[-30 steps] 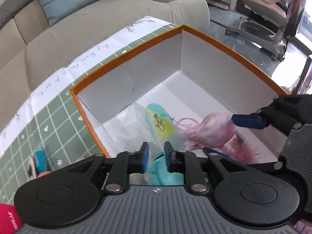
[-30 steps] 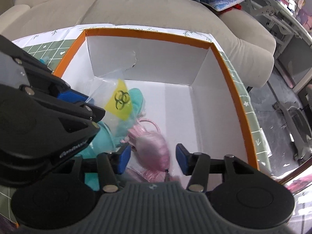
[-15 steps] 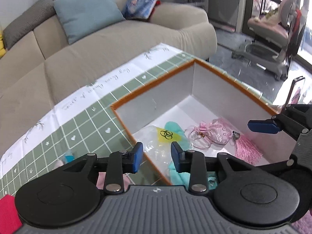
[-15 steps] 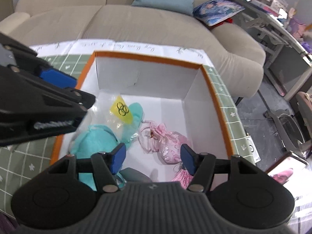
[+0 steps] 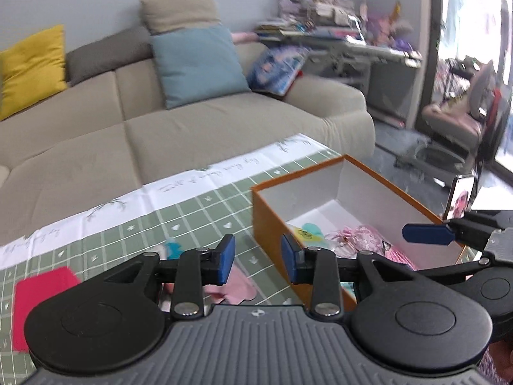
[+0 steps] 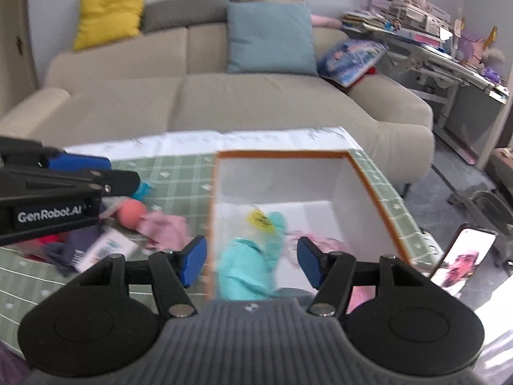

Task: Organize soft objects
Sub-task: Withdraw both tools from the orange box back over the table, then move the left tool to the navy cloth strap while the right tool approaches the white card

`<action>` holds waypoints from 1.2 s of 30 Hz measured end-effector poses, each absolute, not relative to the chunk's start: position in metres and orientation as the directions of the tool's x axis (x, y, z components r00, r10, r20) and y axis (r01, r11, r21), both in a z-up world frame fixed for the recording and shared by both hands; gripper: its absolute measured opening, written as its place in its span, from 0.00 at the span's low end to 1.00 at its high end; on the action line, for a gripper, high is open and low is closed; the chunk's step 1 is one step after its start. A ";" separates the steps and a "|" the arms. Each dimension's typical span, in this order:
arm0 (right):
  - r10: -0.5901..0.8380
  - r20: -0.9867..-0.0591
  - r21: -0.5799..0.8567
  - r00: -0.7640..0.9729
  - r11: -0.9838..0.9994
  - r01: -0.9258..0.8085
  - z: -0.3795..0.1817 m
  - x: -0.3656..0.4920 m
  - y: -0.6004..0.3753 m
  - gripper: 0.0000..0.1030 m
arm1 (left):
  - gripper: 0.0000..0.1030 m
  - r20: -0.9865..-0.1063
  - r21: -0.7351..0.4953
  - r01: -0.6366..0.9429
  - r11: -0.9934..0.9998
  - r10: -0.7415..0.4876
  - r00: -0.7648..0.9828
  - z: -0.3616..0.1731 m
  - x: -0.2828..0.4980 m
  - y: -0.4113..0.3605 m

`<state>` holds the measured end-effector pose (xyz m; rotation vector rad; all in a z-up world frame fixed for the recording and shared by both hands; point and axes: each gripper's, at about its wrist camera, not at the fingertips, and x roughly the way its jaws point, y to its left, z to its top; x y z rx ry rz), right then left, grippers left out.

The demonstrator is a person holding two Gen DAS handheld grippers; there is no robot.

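An orange box (image 5: 323, 176) with white inner walls stands on the green checked tablecloth (image 5: 128, 224). Inside it lie a teal soft item (image 6: 247, 266) in a clear bag with a yellow label, and a pink tasselled pouch (image 5: 362, 237). My left gripper (image 5: 256, 258) hovers open above the box's near left corner with nothing between its blue pads. My right gripper (image 6: 251, 260) is open and empty above the box's near side. Loose on the cloth left of the box are a pink cloth (image 5: 237, 284), a red cloth (image 5: 38, 295) and a coral ball (image 6: 130, 213).
A beige sofa (image 5: 192, 134) with yellow, grey and blue cushions runs behind the table. A phone (image 6: 461, 260) leans upright to the right of the box. A dark cloth with a white label (image 6: 77, 250) lies near the ball. A cluttered desk (image 6: 433, 51) stands at the right.
Both grippers have risen and drawn back out of the box, with their jaws wider apart. The bagged teal item and the pink pouch stay on the box floor.
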<state>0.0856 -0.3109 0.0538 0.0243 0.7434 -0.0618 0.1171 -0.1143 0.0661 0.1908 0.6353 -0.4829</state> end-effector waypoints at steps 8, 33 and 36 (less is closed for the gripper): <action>0.067 -0.605 0.079 0.793 0.997 -0.023 0.057 0.062 -0.266 0.61 | 0.39 -0.593 -0.016 0.392 0.920 -0.324 0.737 0.055 0.088 -0.059; 0.152 -0.670 0.030 0.727 0.984 -0.177 -0.003 0.049 -0.188 0.76 | 0.58 -0.662 -0.065 0.217 0.974 -0.205 0.721 -0.019 0.059 0.019; 0.154 -0.681 0.036 0.716 0.983 -0.178 -0.008 0.056 -0.189 0.77 | 0.62 -0.662 -0.071 0.216 0.974 -0.207 0.721 -0.023 0.064 0.020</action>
